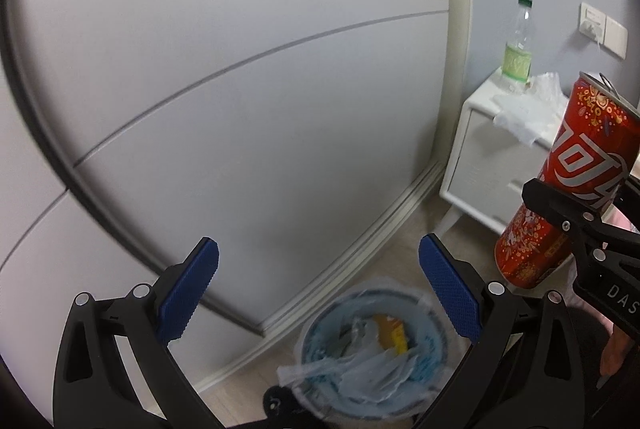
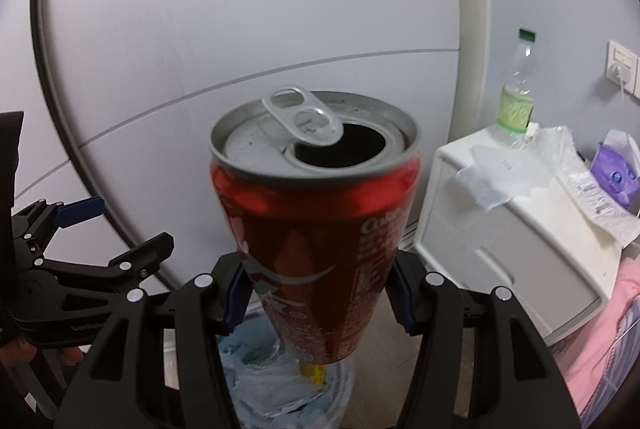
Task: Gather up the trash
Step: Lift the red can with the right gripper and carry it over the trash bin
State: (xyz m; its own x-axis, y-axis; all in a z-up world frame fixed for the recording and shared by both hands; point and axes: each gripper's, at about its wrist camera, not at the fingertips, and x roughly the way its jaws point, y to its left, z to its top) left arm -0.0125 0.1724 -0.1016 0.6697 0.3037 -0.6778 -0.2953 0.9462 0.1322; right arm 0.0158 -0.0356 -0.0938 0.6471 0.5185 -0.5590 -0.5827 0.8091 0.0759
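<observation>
Left gripper (image 1: 318, 293) lower centre of left wrist view, blue pads spread, nothing between them. Below it the trash bin (image 1: 374, 353), rim partly cut off by fingers, contents blurred: clear plastic, something yellow. Right gripper (image 2: 318, 293) clamped on red cola can (image 2: 316, 229), tab lifted, mouth open; can bottom hides the bin's middle. Can's script partly readable: "Coke". Far right: nightstand (image 2: 520, 237), green-label bottle (image 2: 516, 97) text illegible, receipt (image 2: 600, 205) unreadable.
</observation>
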